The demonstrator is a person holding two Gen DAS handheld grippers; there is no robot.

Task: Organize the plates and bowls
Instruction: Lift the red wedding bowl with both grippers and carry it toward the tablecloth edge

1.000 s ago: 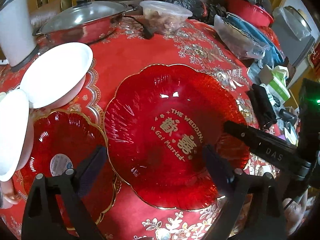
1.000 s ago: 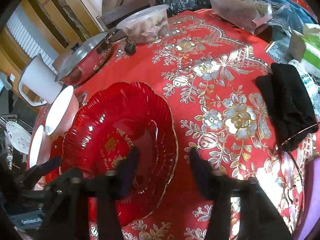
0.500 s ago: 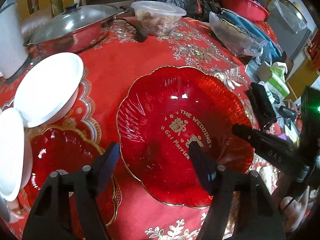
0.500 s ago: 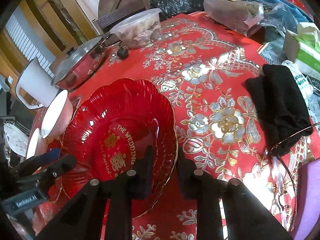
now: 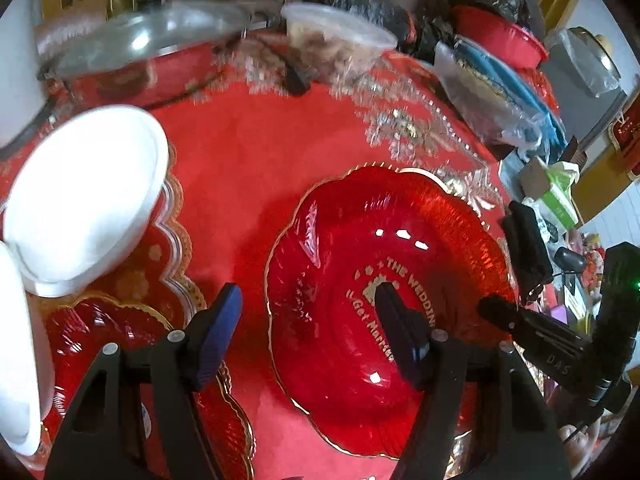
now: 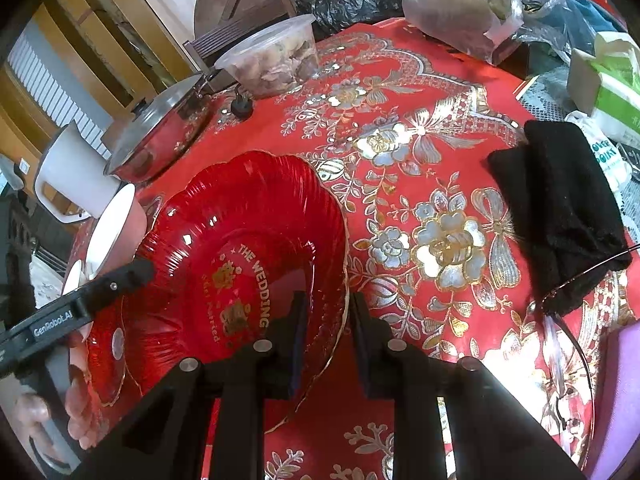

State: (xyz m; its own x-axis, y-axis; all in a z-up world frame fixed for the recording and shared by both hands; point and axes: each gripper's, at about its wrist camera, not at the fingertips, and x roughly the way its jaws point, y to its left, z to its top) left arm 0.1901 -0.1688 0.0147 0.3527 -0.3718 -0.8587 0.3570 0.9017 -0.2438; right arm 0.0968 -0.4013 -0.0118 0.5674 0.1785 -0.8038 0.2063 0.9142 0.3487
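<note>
Large red plate (image 6: 240,248) at table centre, now lifted and tilted; right gripper (image 6: 326,320) has closed, pinching rim at 5 o'clock. Means carry onto small red plate (image 5: 100,332), 8 o'clock. Left gripper (image 5: 308,320) remains spread, empty.

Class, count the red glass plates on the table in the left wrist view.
2. The large plate lies right of centre, the right hand-held gripper at its rim; a smaller plate sits lower left, partly hidden by bowls.
</note>
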